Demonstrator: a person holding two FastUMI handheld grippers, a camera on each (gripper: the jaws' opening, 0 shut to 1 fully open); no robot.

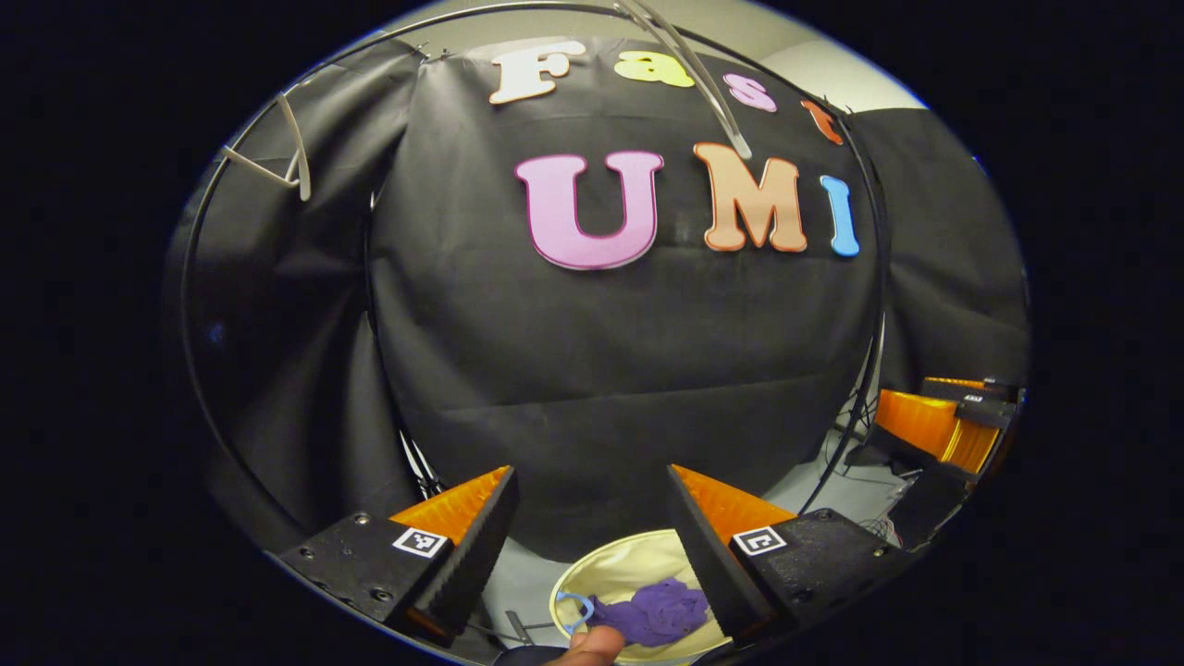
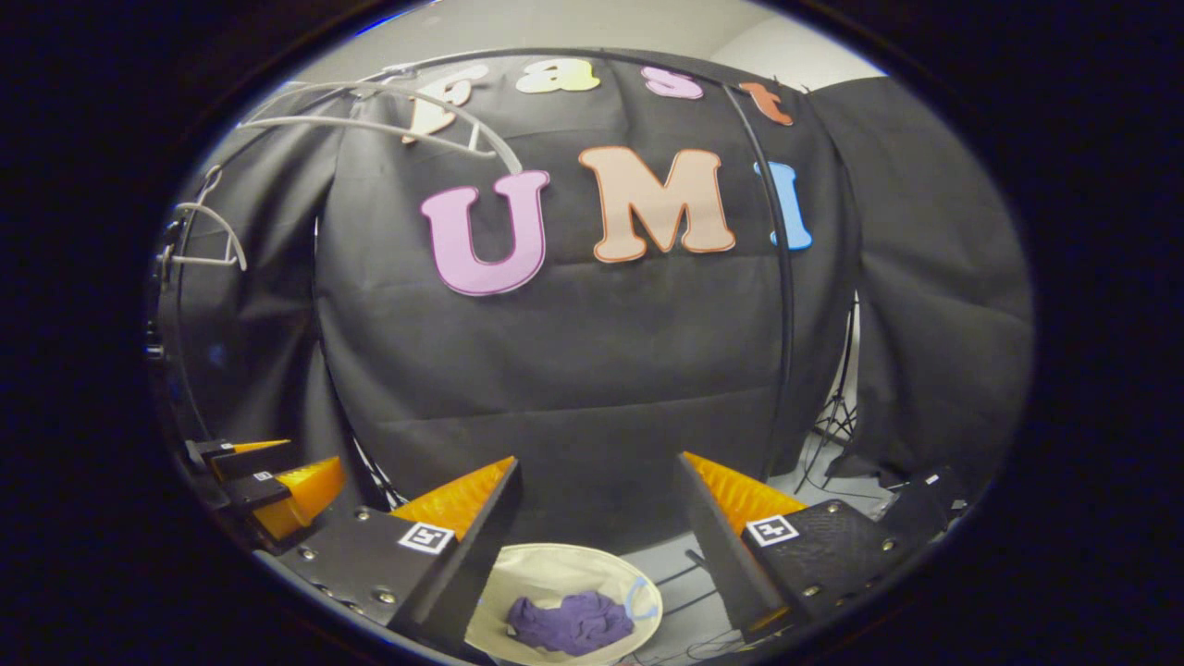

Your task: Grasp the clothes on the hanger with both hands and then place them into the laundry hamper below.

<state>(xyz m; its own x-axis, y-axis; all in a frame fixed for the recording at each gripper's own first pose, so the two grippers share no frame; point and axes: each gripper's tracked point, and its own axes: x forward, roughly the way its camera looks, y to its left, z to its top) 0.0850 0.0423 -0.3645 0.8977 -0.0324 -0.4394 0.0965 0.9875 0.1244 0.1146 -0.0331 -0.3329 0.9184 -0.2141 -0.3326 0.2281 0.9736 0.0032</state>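
From where I stand the job looks all but finished: the crumpled purple garment lies in a heap at the bottom of the round cream fabric laundry hamper on the floor, and the pale plastic hangers up on the black curved rail hang bare. As far as I can judge, nothing is left but to draw the hands away (unless more clothes wait somewhere I cannot see). The left tongs, black blocks with orange wedge fingers, stand spread wide with nothing between them; the hamper sits below and beyond them, framed in the gap, the purple cloth closer to the right-hand finger in the left gripper view and well apart from both. A fingertip of the person peeps in at the lower edge, in front of the hamper, beside a small light-blue loop at its rim. The right tongs are likewise released, fingers parted and empty, held above the hamper with the cloth lying low between them and touching neither. In the right gripper view the other gripper's orange fingers show off at the left edge.
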